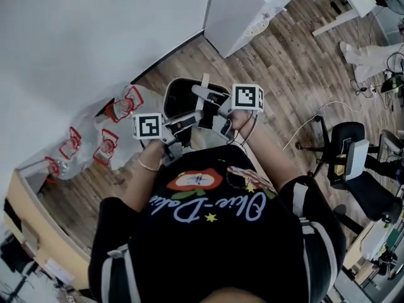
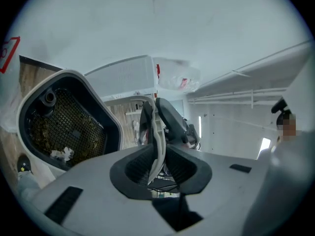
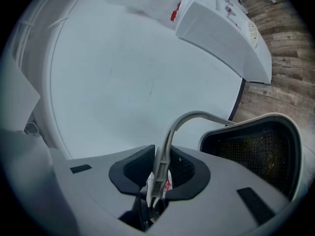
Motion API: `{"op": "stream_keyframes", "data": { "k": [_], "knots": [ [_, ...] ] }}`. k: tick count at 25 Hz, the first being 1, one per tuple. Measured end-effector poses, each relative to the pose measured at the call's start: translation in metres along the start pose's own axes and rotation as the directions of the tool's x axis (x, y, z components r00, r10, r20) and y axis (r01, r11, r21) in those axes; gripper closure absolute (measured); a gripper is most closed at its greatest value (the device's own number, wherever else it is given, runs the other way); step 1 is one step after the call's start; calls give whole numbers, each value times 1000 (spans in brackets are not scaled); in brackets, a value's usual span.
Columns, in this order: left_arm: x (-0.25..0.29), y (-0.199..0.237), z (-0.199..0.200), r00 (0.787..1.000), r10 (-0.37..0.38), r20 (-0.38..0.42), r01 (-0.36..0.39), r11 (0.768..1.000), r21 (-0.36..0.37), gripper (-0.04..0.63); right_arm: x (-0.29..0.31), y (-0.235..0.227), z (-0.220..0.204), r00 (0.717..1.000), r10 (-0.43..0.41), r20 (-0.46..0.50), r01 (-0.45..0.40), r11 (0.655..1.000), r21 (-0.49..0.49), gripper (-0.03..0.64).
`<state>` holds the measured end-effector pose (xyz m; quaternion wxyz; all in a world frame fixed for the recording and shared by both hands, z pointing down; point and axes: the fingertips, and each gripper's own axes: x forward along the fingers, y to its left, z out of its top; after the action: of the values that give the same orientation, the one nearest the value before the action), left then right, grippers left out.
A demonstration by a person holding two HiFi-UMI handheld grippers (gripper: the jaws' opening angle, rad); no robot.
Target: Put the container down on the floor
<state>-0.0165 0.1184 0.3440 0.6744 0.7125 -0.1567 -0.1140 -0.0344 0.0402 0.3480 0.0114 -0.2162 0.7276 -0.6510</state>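
Observation:
The container (image 1: 182,97) is a dark bin with a white rim and a black mesh basket inside, held up above the wooden floor in front of me. Its thin grey handle (image 1: 204,84) arches over it. My left gripper (image 1: 187,120) is shut on the handle; in the left gripper view the strip (image 2: 156,132) is pinched between the pads (image 2: 158,154), with the bin (image 2: 69,124) at the left. My right gripper (image 1: 213,109) is also shut on the handle (image 3: 170,136), which sits between its pads (image 3: 160,173), and the bin (image 3: 258,151) is at the right.
Clear plastic bags with red print (image 1: 113,122) lie on the floor by the white wall. A white cabinet (image 1: 243,8) stands beyond the bin. An office chair (image 1: 353,163) is at my right, and a wooden box edge (image 1: 31,229) at my left.

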Motion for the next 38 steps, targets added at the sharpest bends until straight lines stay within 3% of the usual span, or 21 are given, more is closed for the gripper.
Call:
{"op": "stream_keyframes", "data": {
  "k": [4, 9, 23, 32, 38],
  "knots": [
    [6, 9, 7, 999, 7, 39, -6, 1000, -19, 535, 6, -12, 6, 999, -15, -51, 16, 1000, 4, 546],
    [23, 13, 34, 995, 21, 95, -12, 995, -101, 534, 17, -18, 37, 994, -14, -112, 13, 1000, -8, 548],
    [62, 33, 79, 967, 98, 233, -68, 989, -132, 525, 31, -33, 86, 961, 21, -276, -24, 1000, -7, 551],
    [82, 62, 105, 958, 134, 254, -105, 986, -127, 523, 44, -65, 111, 946, 6, -325, 1, 1000, 23, 554],
    [95, 84, 118, 967, 126, 222, -93, 984, -153, 517, 51, -91, 125, 951, -22, -308, 37, 998, 44, 555]
  ]
}}
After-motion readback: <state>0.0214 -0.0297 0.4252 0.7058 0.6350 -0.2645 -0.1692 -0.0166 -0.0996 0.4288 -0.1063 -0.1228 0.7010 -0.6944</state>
